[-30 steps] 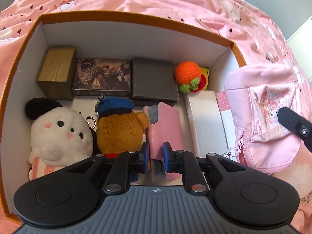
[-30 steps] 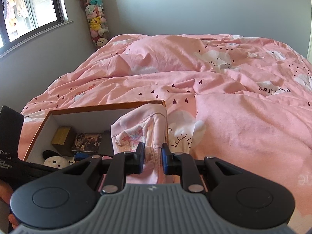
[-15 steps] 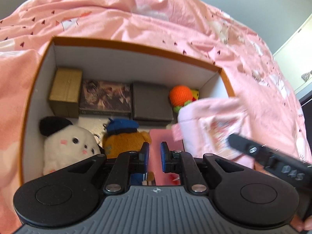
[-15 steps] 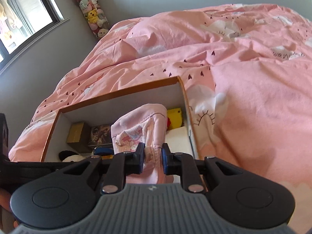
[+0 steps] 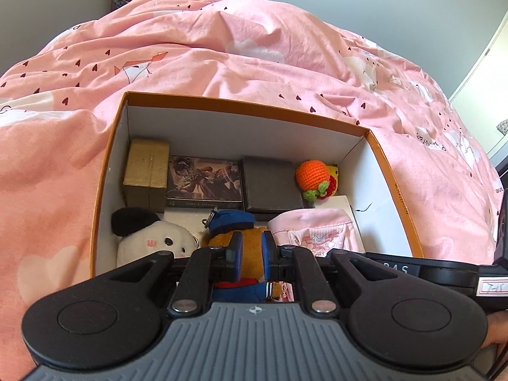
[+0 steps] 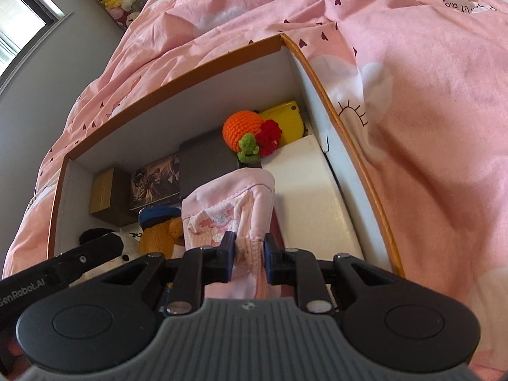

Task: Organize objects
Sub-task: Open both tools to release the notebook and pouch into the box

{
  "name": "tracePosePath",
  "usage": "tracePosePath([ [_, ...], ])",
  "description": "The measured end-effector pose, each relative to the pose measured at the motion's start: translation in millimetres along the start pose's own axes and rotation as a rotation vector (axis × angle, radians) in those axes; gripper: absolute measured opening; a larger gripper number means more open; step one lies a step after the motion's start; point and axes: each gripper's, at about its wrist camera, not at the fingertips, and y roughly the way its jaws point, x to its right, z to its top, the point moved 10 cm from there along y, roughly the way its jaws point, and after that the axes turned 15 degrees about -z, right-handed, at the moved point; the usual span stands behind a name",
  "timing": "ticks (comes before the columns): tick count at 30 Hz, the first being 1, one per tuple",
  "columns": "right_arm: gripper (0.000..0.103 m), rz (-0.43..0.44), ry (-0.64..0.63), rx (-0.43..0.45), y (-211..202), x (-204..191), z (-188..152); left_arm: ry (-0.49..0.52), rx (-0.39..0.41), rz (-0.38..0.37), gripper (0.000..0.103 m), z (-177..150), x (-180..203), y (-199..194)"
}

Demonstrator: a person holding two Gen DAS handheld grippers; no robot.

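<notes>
We hold the pink pouch (image 6: 228, 209) clamped between the fingers of the right gripper (image 6: 249, 258), extending ahead into the orange-rimmed box (image 6: 177, 73). Our left gripper (image 5: 251, 254) hovers slightly parted and empty, with the brown plush (image 5: 250, 238) directly ahead.

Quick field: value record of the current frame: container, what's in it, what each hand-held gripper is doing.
container: orange-edged box on the pink duvet
back row, left to right: gold box, art-print box, dark grey box, orange crochet toy
front row: white plush, brown bear plush, white box
right hand-held gripper: shut on the pink pouch, which is lowered inside the box
left hand-held gripper: empty, jaws slightly apart, over the bear plush
</notes>
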Motion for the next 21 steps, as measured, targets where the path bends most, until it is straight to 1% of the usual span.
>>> tracePosePath([
  [3,0.02,-0.02,-0.024,-0.016,7,-3,-1,0.0,0.002,-0.003,0.013,0,0,-1],
  [6,0.021,-0.06,-0.081,-0.006,10,-7,-2,0.006,-0.001,0.004,0.013,-1,0,-1],
  [8,0.023,-0.089,-0.133,0.009,13,-10,-3,0.016,-0.007,0.01,0.015,-3,1,-1],
  [9,0.027,-0.104,-0.155,0.02,13,-11,-3,0.022,-0.008,0.012,0.016,-4,2,-1],
  [10,0.034,-0.122,-0.181,0.032,13,-12,-3,0.027,-0.009,0.012,0.017,-5,3,-2],
  [14,0.04,-0.167,-0.234,0.099,6,-13,-2,0.04,-0.003,0.024,0.021,-7,5,-8],
  [15,0.043,-0.175,-0.241,0.121,2,-12,-1,0.044,0.001,0.032,0.022,-7,5,-10],
  [19,0.045,-0.171,-0.252,0.201,-28,-11,3,0.067,0.021,0.053,0.026,-7,9,-22],
  [21,0.046,-0.161,-0.258,0.252,-47,-14,4,0.083,0.035,0.057,0.032,-6,12,-30],
])
